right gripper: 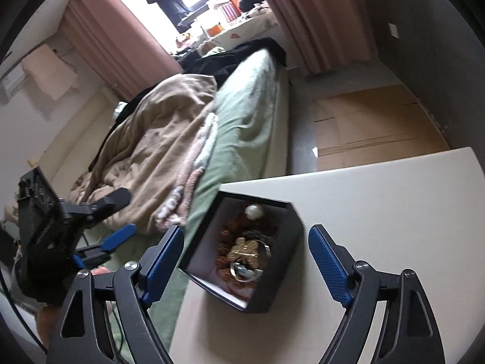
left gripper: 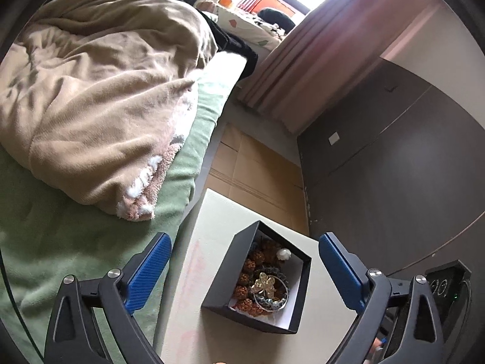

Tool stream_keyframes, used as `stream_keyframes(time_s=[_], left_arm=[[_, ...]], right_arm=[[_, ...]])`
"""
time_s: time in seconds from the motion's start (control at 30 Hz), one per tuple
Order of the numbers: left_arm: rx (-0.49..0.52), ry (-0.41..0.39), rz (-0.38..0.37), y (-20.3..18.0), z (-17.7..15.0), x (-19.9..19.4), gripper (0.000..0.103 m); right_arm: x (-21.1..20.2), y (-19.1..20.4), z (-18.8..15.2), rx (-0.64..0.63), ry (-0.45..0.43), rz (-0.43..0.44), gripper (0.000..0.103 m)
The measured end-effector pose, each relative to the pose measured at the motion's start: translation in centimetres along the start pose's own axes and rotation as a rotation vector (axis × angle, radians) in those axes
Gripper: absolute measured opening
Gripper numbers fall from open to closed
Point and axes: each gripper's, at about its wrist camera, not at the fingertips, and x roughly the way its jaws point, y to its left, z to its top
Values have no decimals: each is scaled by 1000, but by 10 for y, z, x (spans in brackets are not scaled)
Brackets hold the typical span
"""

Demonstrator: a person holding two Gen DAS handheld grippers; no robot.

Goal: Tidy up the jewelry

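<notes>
Nearest your lens, your left gripper (left gripper: 245, 250) has its blue-padded jaws spread wide with nothing between them; they hang above the counter (left gripper: 194, 288). Seen past them, the black jewelry box (left gripper: 239, 276) sits open on that pale counter, near the edge that runs beside the bed (left gripper: 75, 248). Inside it you have a jumble: brown knobbly beads (left gripper: 246, 277), a gold butterfly brooch (left gripper: 266, 284) lying on top of them, a silver bangle (left gripper: 274, 305) near the box's closest corner, and a pearl piece (left gripper: 284, 253) toward the far wall.

Your right gripper (right gripper: 246, 244) is also spread wide and holds nothing, with the same box (right gripper: 288, 242) showing between its 2 pads. In this view your left gripper (right gripper: 113, 212) appears off to the left, over the green bedsheet. A beige blanket (left gripper: 97, 91) lies heaped on the bed, and flattened cardboard (left gripper: 257, 170) covers the floor beyond the counter.
</notes>
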Motion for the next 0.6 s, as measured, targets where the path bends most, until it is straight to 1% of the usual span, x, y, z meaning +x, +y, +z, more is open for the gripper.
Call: stream_keyframes(time_s=[0.07, 0.1, 0.27, 0.4, 0.47, 0.6], left_arm=[[14, 5, 2, -3, -4, -1, 98], [20, 7, 4, -4, -5, -1, 98], [62, 6, 13, -13, -17, -8, 98], [131, -13, 53, -24, -28, -14, 103], [147, -7, 48, -28, -33, -14, 103], [195, 7, 59, -38, -46, -15, 103]], right_arm=[[-8, -3, -1, 9, -6, 0, 96], [-12, -5, -1, 13, -11, 1, 98], [-31, -11, -10, 22, -17, -41, 99], [-45, -13, -16, 12, -22, -89, 100], [-54, -15, -19, 14, -38, -96, 103], [-67, -18, -24, 18, -57, -132, 103]])
